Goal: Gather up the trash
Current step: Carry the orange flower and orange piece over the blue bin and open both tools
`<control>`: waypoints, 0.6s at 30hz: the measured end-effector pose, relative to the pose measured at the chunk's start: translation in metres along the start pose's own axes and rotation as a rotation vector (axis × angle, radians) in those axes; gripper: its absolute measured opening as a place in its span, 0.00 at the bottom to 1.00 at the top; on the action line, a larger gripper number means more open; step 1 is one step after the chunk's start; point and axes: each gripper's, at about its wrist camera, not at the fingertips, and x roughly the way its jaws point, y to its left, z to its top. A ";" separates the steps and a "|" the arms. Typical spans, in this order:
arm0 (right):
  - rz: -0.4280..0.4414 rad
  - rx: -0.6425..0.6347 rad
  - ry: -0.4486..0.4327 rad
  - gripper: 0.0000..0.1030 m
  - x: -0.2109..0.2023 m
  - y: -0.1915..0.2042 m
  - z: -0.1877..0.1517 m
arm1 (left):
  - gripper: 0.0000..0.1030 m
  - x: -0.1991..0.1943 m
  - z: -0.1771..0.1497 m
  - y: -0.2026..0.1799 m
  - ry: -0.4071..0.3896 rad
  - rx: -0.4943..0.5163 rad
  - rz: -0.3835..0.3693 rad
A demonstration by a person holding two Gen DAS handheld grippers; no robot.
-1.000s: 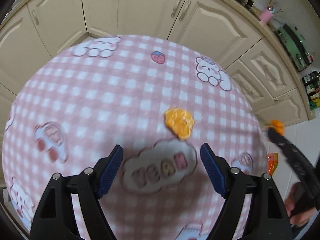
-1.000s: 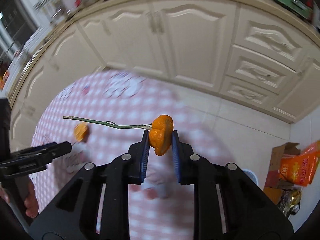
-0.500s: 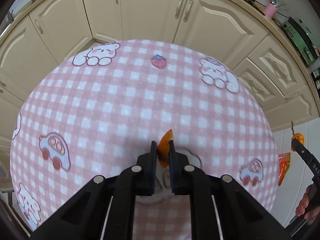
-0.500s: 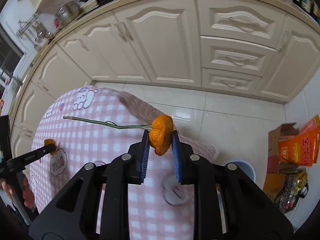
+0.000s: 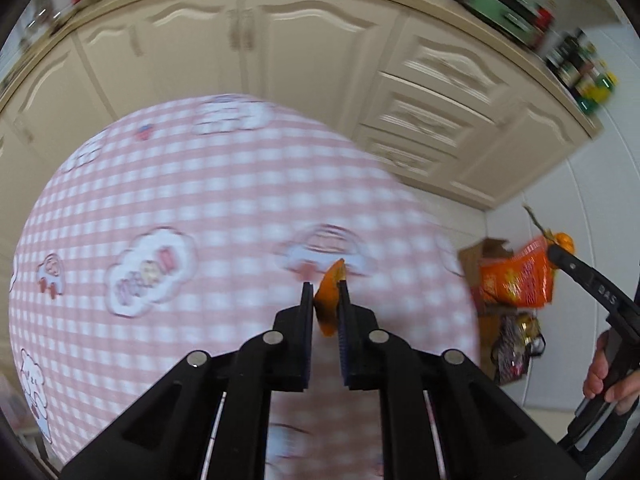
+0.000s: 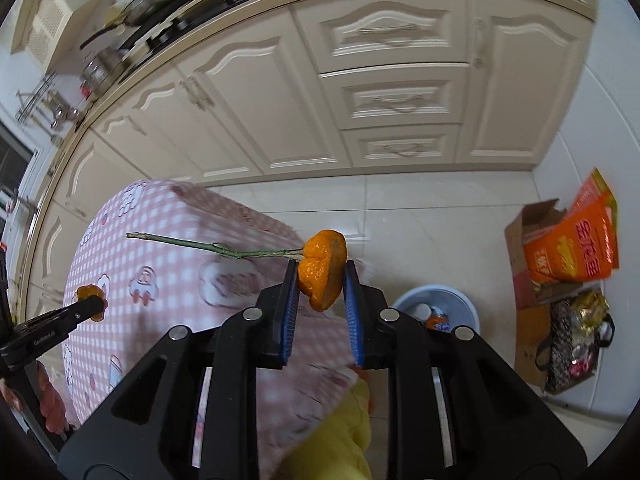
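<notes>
My left gripper (image 5: 323,292) is shut on a small piece of orange peel (image 5: 328,304) and holds it above the pink checked tablecloth (image 5: 224,216). It also shows in the right wrist view (image 6: 90,300) at the far left. My right gripper (image 6: 320,280) is shut on a larger orange peel (image 6: 323,274) with a long green stem (image 6: 208,245), held over the table's edge. A pale blue trash bin (image 6: 436,304) with some rubbish in it stands on the floor just beyond the right gripper. The right gripper shows in the left wrist view (image 5: 560,248) at the far right.
Cream kitchen cabinets (image 6: 392,92) run behind the table. A cardboard box (image 6: 532,232) with an orange bag (image 6: 572,240) and a dark patterned bag (image 6: 576,344) stand on the white tiled floor at the right. A yellow sleeve (image 6: 344,432) shows below the right gripper.
My left gripper closed on the small peel on the table, lifted it and swung right. My right gripper carried its peel right, past the table's edge, and the bin came into view.
</notes>
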 end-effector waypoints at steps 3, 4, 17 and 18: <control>-0.009 0.045 -0.010 0.21 -0.013 -0.031 -0.011 | 0.10 0.000 -0.007 -0.042 0.014 0.079 -0.021; -0.013 0.061 -0.012 0.21 -0.016 -0.041 -0.014 | 0.10 0.001 -0.011 -0.062 0.018 0.112 -0.028; -0.069 0.218 -0.014 0.21 -0.046 -0.145 -0.064 | 0.11 0.027 -0.049 -0.209 0.087 0.362 -0.077; -0.074 0.228 -0.013 0.21 -0.046 -0.151 -0.068 | 0.11 0.030 -0.052 -0.218 0.094 0.375 -0.078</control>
